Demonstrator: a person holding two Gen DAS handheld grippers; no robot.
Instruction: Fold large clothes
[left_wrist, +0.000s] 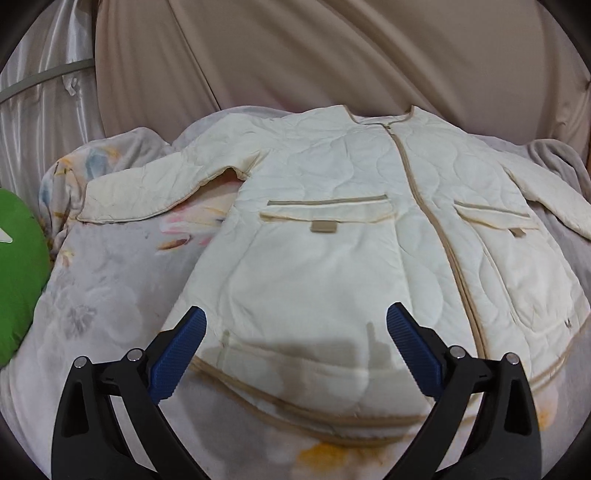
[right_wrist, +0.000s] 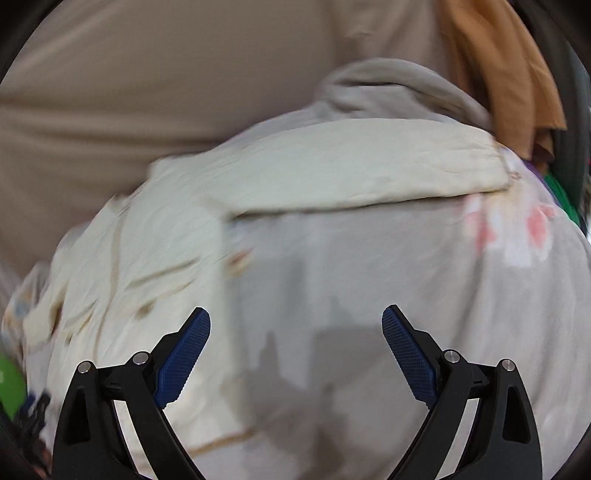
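Cream quilted fabric is filling the left wrist view: a zip-front quilted jacket (left_wrist: 332, 229) is lying spread face up on a floral blanket (left_wrist: 110, 295), collar at the far side, hem nearest the camera, its sleeves reaching out to either side. The left tool (left_wrist: 295, 332) is hanging released just above the hem, its blue pads (left_wrist: 181, 354) spread wide and gripping nothing. A green cushion (left_wrist: 18, 277) is sitting at the left edge, and a beige drape (left_wrist: 295, 55) is hanging behind. In the right wrist view, which is blurring with motion, the right tool (right_wrist: 295, 332) is likewise released and empty, hovering over bare blanket (right_wrist: 369, 295), with one jacket sleeve (right_wrist: 369, 166) stretching across beyond it and the jacket body off to the left. An orange cloth (right_wrist: 509, 74) is showing at the upper right. Folding appears not yet begun. To start well, I judge each tool should be pinching one sleeve near the cuff, through both layers, and carrying it flat across the chest, keeping the padded fabric smooth so no bulge is building under the later folds.
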